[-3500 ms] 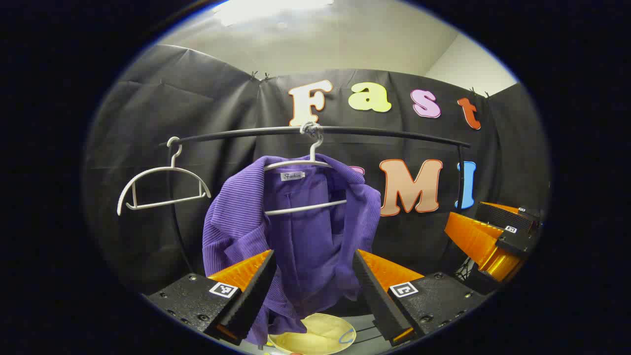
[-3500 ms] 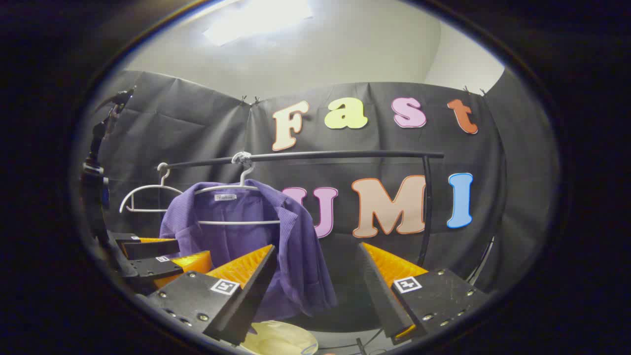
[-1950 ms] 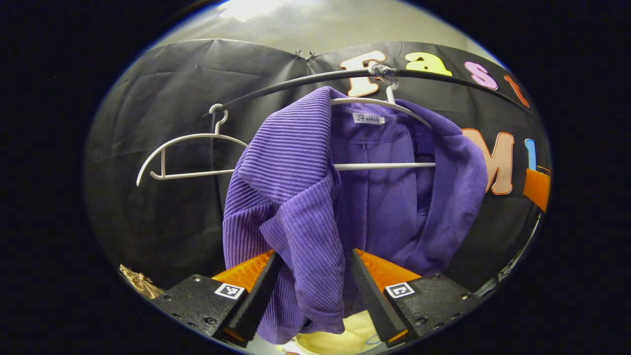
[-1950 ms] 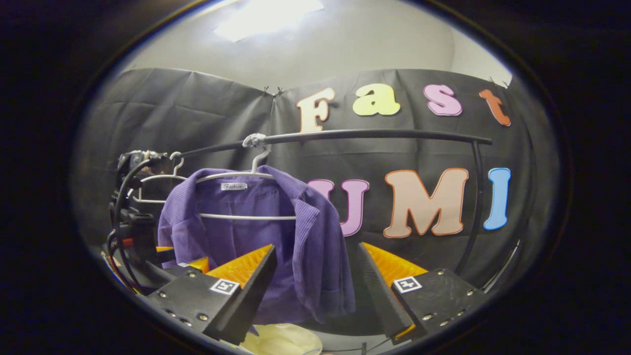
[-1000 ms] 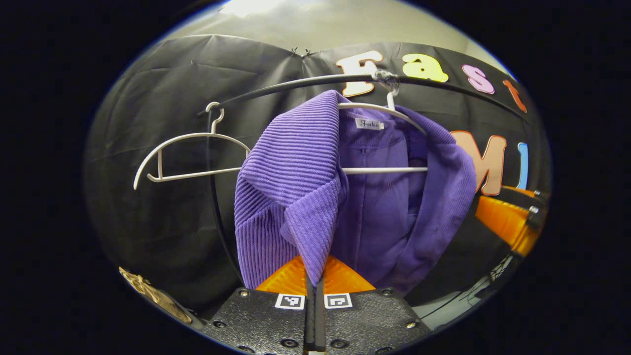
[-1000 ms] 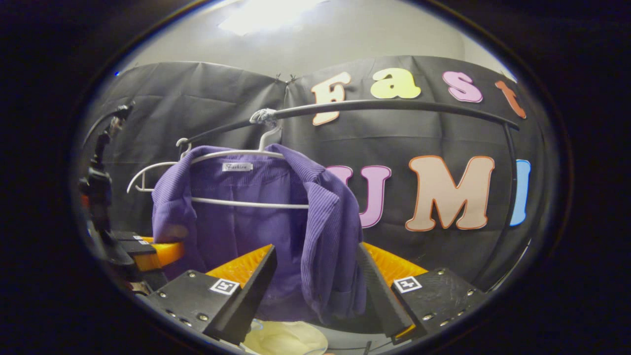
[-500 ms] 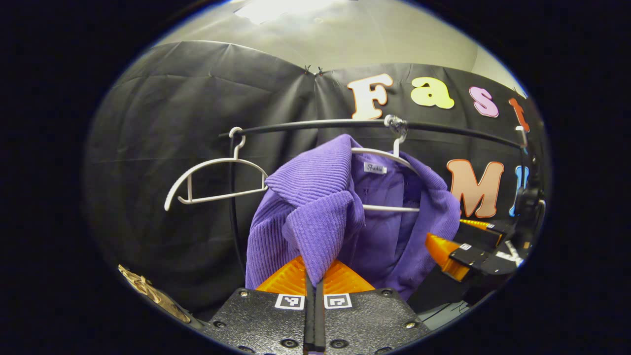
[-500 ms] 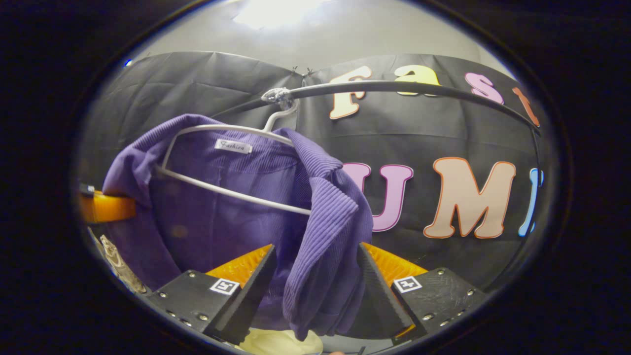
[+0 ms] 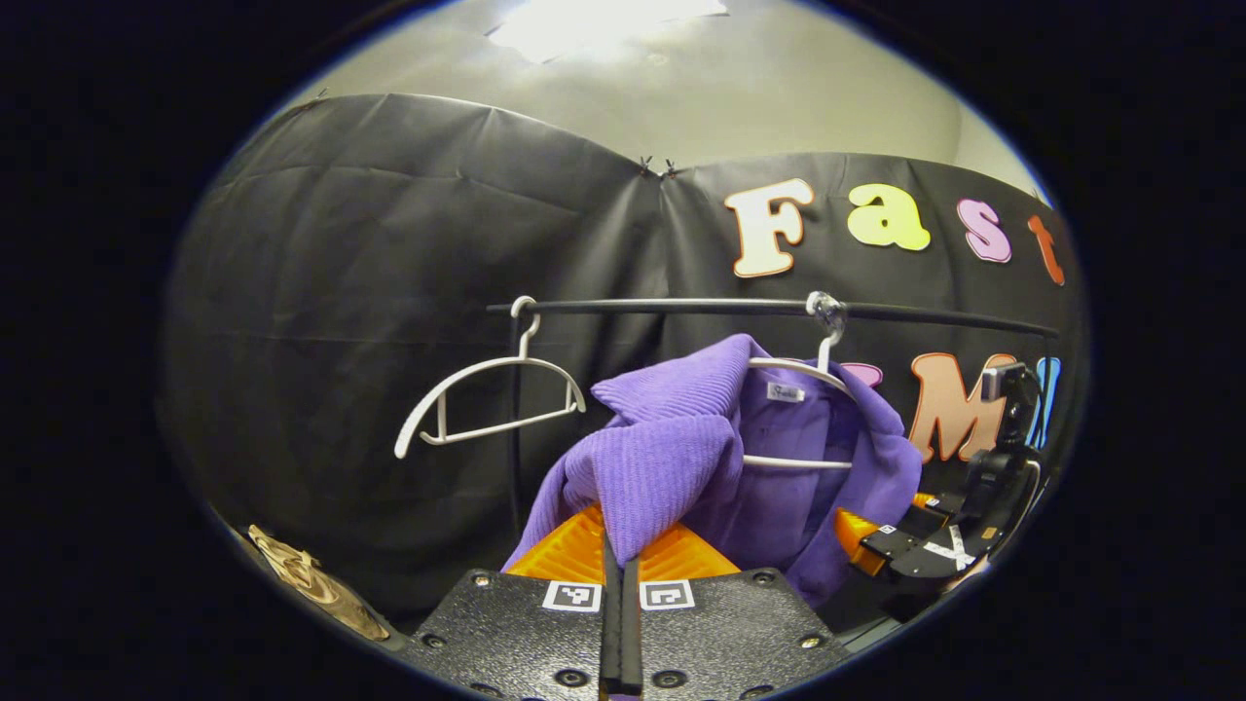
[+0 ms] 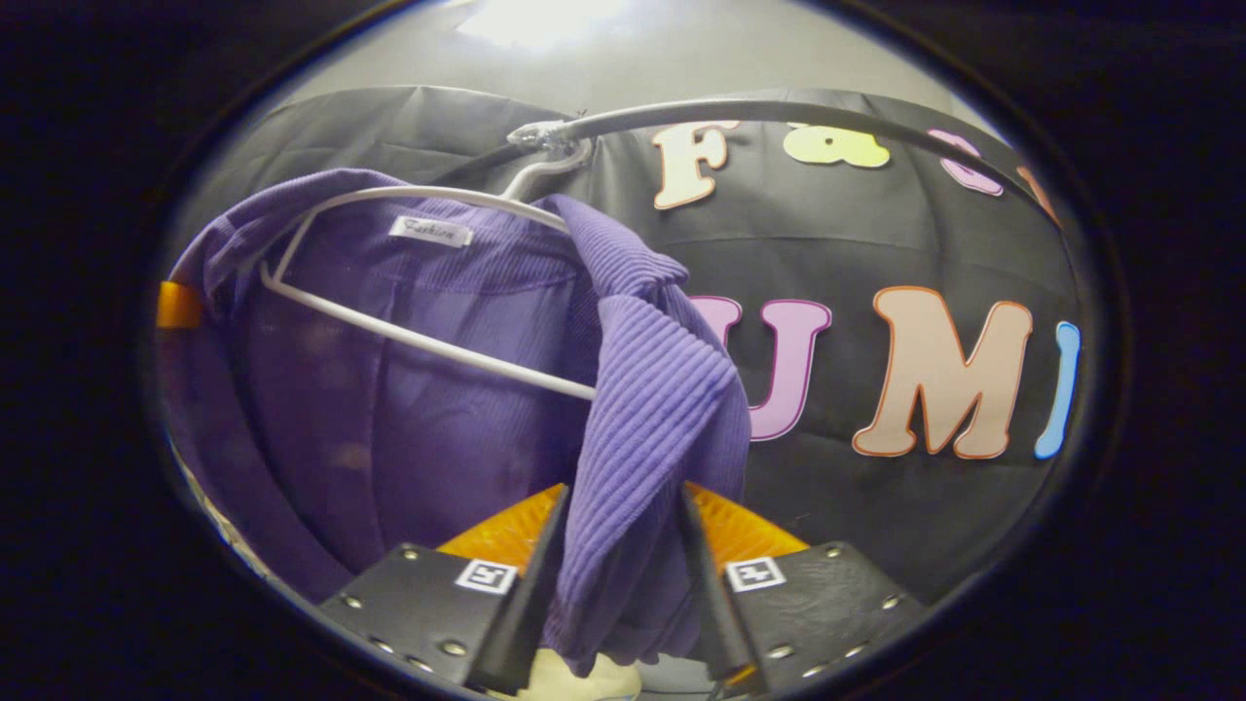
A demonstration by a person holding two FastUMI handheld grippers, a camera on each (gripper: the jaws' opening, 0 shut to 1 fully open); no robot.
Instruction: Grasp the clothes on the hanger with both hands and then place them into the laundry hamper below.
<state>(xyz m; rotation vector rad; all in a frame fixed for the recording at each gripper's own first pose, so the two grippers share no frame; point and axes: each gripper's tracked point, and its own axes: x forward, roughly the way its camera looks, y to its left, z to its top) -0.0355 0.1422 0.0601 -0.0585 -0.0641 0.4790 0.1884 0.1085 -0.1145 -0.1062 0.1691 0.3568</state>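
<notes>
A purple ribbed jacket (image 9: pixel 681 458) hangs on a white hanger (image 9: pixel 800 368) from the black rail (image 9: pixel 681 306). My left gripper (image 9: pixel 620 565) is shut on the jacket's left front edge and holds it stretched toward me. In the right gripper view the jacket (image 10: pixel 409 389) is close, and its right front edge (image 10: pixel 652 409) drapes between the fingers of my right gripper (image 10: pixel 621 492). That gripper is open, its gap narrow around the fabric. Farther off, the right gripper (image 9: pixel 881 545) sits by the jacket's right side. A pale yellow hamper (image 10: pixel 584 680) peeks out below the jacket.
An empty white hanger (image 9: pixel 487 389) hangs at the rail's left end beside an upright post (image 9: pixel 514 428). A woven straw-coloured thing (image 9: pixel 311 584) lies low at the left. The black cloth wall stands close behind the rail.
My left gripper, shut on the jacket edge, has drawn back and pulled the fabric out. My right gripper has moved in around the right front edge and its fingers have narrowed.
</notes>
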